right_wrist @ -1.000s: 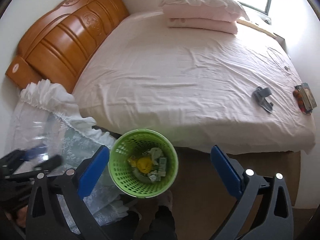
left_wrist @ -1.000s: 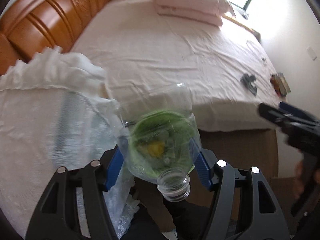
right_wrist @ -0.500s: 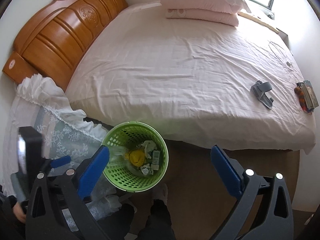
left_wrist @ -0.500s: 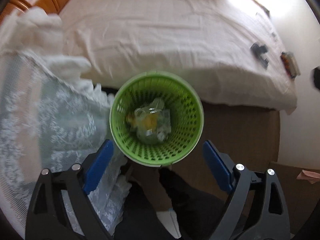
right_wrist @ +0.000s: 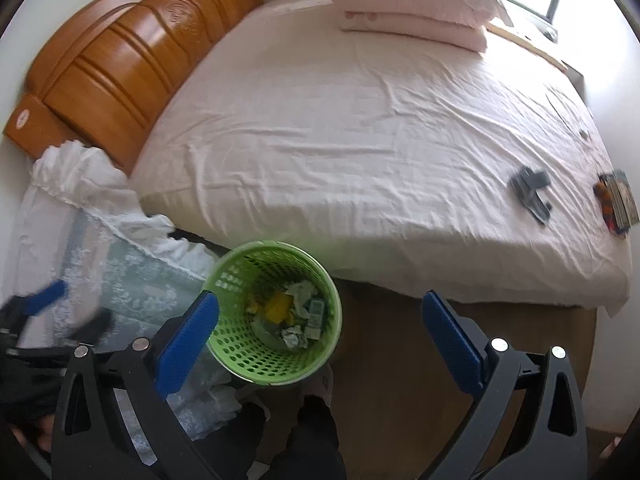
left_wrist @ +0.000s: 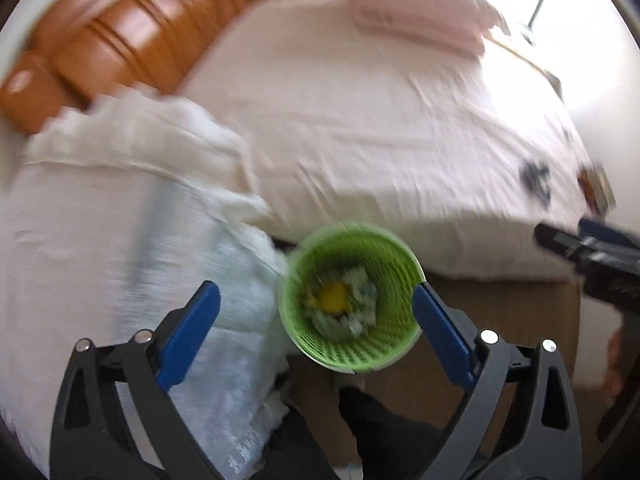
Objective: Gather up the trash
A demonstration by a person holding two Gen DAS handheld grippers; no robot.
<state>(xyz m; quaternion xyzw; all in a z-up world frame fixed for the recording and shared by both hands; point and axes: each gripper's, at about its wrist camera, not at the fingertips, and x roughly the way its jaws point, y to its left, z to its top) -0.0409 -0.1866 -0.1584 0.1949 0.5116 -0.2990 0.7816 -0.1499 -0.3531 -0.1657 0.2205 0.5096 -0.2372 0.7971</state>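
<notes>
A green perforated waste basket [left_wrist: 394, 354] [right_wrist: 240, 344] stands on the wooden floor at the foot of the bed side. It holds crumpled paper, a yellow piece and other trash [right_wrist: 294, 316]. My left gripper [left_wrist: 316, 328] is open and empty above the basket; its view is blurred. My right gripper [right_wrist: 320, 336] is open and empty, above and to the right of the basket. The left gripper also shows at the left edge of the right wrist view [right_wrist: 44, 308], and the right gripper at the right edge of the left wrist view [left_wrist: 592, 248].
A large bed with a pink sheet [right_wrist: 360, 120] fills the room, with folded pink bedding [right_wrist: 412, 12] and a wooden headboard [right_wrist: 120, 64]. A grey object [right_wrist: 530, 190] and a dark packet [right_wrist: 618, 202] lie near the bed's right edge. A lace-covered stand [right_wrist: 60, 208] is left of the basket.
One second ago my left gripper held a clear plastic bottle over the basket. It opened and the bottle went in. The left gripper has since swung up and back.
</notes>
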